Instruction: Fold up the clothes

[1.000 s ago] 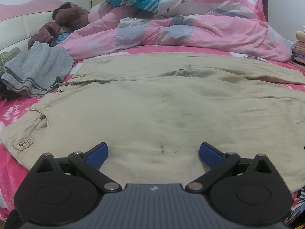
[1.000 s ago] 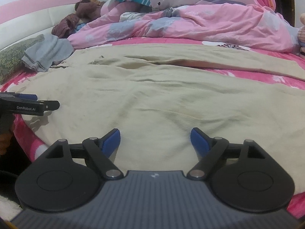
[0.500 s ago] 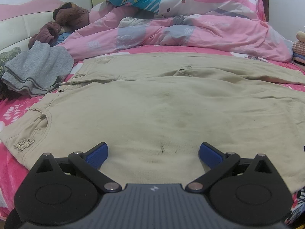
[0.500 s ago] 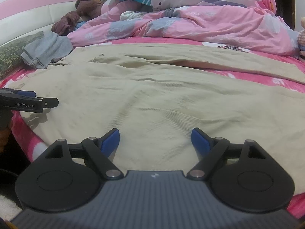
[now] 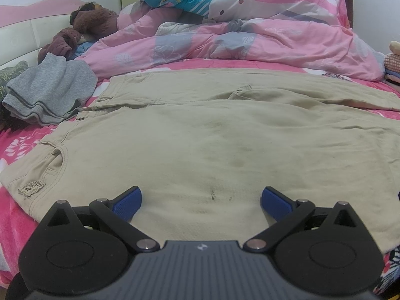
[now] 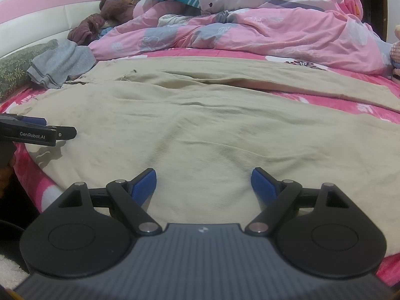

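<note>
Beige trousers lie spread flat across the pink bed, waistband and pocket at the left, legs running right. My left gripper hovers open over their near edge, blue pads wide apart, nothing between them. In the right wrist view the same trousers fill the bed, with a fold ridge between the two legs. My right gripper stands open above the near leg, holding nothing. The left gripper shows side-on at the left edge of that view, over the trousers' edge.
A folded grey garment lies left of the waistband. A bunched pink quilt runs along the back, with a brown plush toy by the white headboard. A green patterned pillow sits far left. Stacked cloths rest at the right edge.
</note>
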### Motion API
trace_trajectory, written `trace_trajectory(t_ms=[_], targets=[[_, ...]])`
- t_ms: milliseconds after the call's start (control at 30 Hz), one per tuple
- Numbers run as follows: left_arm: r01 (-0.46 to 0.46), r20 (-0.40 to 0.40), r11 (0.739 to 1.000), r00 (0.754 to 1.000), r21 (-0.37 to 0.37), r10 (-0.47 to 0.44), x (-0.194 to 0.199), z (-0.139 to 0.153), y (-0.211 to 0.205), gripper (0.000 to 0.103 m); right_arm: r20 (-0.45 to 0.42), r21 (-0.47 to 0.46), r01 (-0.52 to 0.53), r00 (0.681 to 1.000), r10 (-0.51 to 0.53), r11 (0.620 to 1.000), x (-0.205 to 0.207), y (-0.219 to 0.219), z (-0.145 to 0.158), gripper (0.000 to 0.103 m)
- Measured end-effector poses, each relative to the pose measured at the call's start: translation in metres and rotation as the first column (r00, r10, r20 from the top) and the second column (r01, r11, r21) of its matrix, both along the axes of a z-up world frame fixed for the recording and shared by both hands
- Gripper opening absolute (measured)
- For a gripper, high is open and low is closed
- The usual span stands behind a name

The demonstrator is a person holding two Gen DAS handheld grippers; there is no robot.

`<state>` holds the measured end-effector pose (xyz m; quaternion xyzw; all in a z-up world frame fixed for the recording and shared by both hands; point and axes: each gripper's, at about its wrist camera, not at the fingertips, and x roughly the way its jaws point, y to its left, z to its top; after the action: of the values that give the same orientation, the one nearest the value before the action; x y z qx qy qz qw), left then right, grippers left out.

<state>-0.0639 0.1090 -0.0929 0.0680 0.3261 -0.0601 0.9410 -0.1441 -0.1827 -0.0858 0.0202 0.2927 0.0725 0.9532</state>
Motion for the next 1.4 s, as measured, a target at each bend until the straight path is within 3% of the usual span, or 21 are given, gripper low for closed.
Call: trace_trajectory(t_ms=[1400], targets=[[-0.002,-0.004,1.0,1.0,0.002,0.002,0.0016,-0.0003,-0.0002,0.103,0.006,-0.026,0.004,1.0,-0.004,1.0,-0.0015,0.0069,-0.0016,0.088]])
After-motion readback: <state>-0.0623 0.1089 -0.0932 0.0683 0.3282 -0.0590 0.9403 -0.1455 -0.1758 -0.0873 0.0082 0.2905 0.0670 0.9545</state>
